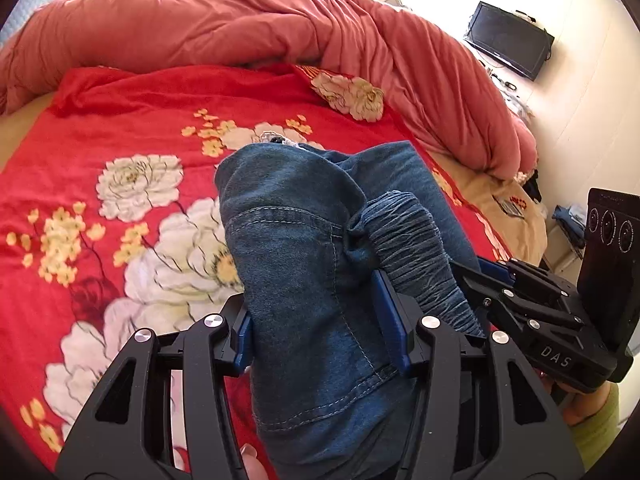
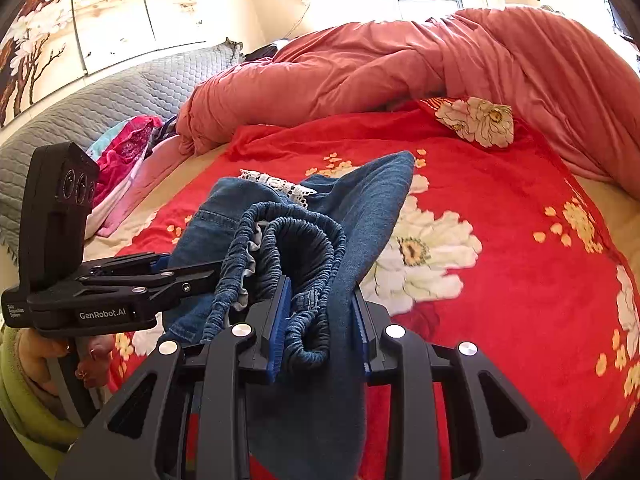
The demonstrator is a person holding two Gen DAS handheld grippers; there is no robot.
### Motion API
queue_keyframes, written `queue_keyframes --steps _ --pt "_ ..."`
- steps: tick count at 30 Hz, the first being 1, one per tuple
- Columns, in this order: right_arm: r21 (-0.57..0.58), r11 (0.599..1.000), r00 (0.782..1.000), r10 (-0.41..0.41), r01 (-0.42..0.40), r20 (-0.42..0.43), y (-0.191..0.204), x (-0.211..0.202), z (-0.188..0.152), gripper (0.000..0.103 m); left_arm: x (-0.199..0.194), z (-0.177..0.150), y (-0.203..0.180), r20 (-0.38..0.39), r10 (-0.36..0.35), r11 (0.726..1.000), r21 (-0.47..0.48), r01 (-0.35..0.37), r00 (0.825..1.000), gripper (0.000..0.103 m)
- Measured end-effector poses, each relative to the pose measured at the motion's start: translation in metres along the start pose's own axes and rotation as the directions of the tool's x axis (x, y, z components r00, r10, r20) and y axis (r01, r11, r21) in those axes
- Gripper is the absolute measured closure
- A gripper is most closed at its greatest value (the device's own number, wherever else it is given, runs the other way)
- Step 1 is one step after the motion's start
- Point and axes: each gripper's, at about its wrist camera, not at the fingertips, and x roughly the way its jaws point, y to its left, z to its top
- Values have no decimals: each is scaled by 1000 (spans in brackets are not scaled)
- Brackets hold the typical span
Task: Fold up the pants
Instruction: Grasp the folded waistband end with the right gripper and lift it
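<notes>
In the left wrist view, the red floral blanket [image 1: 120, 152] fills the nine o'clock side of the bed. At centre, the left hand-held gripper [image 1: 324, 336] clamps a thick fold of the blue denim pants [image 1: 296, 248], its blue pads pressed into the cloth. At three o'clock the right hand-held gripper [image 1: 476, 276] pinches the elastic waistband [image 1: 416, 248]; the right wrist view shows it bunched between the pads. The salmon duvet [image 1: 240, 24] is heaped at twelve o'clock.

Pants [image 1: 304, 264] partly behind tool pads
</notes>
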Motion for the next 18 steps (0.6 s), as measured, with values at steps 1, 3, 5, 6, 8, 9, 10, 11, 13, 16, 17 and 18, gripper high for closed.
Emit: queue_keyframes --steps 1,3,5,6,8,9,10,11,13,16,17,18 --pt "-6 1000 1000 -2 2 -1 0 5 5 76 1 3 2 2 1 1000 -3 -1 1000 59" --pt "-14 1000 1000 -7 7 0 0 10 12 76 4 10 6 14 9 1000 -6 -9 1000 59" --pt "-23 1000 1000 -5 5 0 -1 18 22 76 6 14 10 21 13 1000 -14 -13 1000 59" --pt "-24 1000 1000 -5 5 -1 -1 21 25 76 7 18 12 26 16 1000 -16 -16 1000 59" --pt "-27 1000 1000 -3 3 -3 -3 30 34 76 9 24 17 33 25 1000 -19 -24 999 59" --pt "-24 1000 1000 2 -2 -3 -4 35 39 76 10 28 20 37 28 999 -25 -27 999 59" --pt "-24 1000 1000 3 -4 -4 -4 38 42 76 11 31 22 42 34 999 -25 -33 999 59" --pt "-29 1000 1000 3 -3 -4 -4 42 45 76 12 33 24 45 39 999 -24 -38 998 59" --pt "-35 999 1000 2 -2 -5 -4 50 52 76 15 40 29 48 47 998 -30 -46 998 59" --pt "-40 999 1000 3 -3 -8 -5 60 60 76 20 49 36 52 60 998 -37 -58 997 59" --pt "-44 999 1000 2 -2 -10 -5 64 63 76 22 51 38 53 63 997 -37 -61 997 59" --pt "-46 999 1000 0 -1 -11 -6 66 64 76 23 53 39 55 66 997 -37 -64 996 59"
